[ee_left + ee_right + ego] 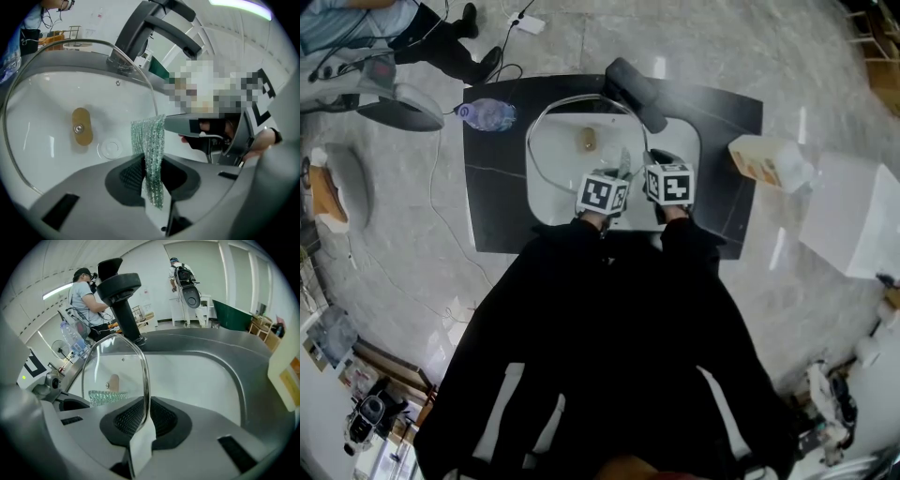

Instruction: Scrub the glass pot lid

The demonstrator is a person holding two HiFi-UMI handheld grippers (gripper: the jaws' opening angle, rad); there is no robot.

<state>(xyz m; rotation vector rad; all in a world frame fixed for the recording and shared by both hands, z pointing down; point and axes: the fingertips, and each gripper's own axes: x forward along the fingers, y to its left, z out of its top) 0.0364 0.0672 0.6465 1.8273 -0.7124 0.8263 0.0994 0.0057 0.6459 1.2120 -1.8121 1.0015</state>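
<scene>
In the head view, a person in black stands at a dark counter (492,206) with a white sink (686,141). The left gripper (617,174) and the right gripper (659,161) are close together over the near edge of the sink. The lid (567,157) stands tilted in the sink, below the faucet (636,92). A bottle (487,114) lies on the counter to the left.

In the left gripper view, the jaws are closed on a green scrubber (150,140), which sticks out between them toward the lid. The tan handle (80,126) shows through the glass.

In the right gripper view, the jaws are closed on the metal rim (146,376) of the lid and hold it on its edge. The scrubber is at the lower part of the glass. I cannot tell if it touches.
</scene>
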